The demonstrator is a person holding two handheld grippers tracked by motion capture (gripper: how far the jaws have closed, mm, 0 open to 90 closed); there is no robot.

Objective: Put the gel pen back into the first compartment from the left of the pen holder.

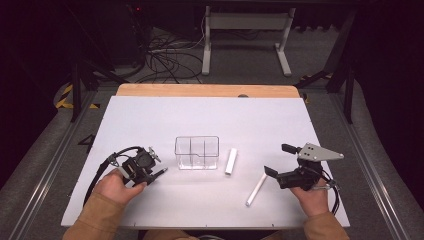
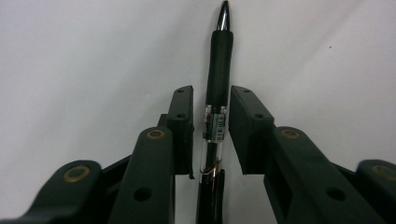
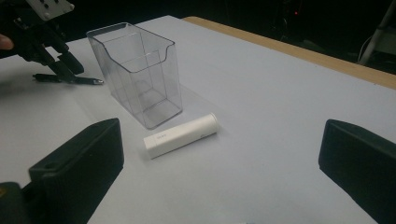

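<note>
A black pen [image 2: 218, 60] with a silver tip lies on the white table between the jaws of my left gripper [image 2: 212, 91]. The jaws straddle its barrel with a thin gap at each side, so the gripper is open. In the high view the left gripper [image 1: 142, 167] is at the front left, with the pen [image 1: 159, 173] poking out to the right. My right gripper [image 1: 278, 160] stands wide open at the front right with nothing in it. Between its jaws [image 3: 222, 135], farther off, lie a short white tube [image 3: 181, 134] and a clear plastic container [image 3: 140, 70].
The clear container [image 1: 197, 152] has inner dividers and stands upright at the table's middle. The white tube [image 1: 230, 161] lies just to its right. A thin white stick [image 1: 256, 190] lies slanted in front of the right gripper. The wooden table edge [image 1: 207, 90] runs along the back.
</note>
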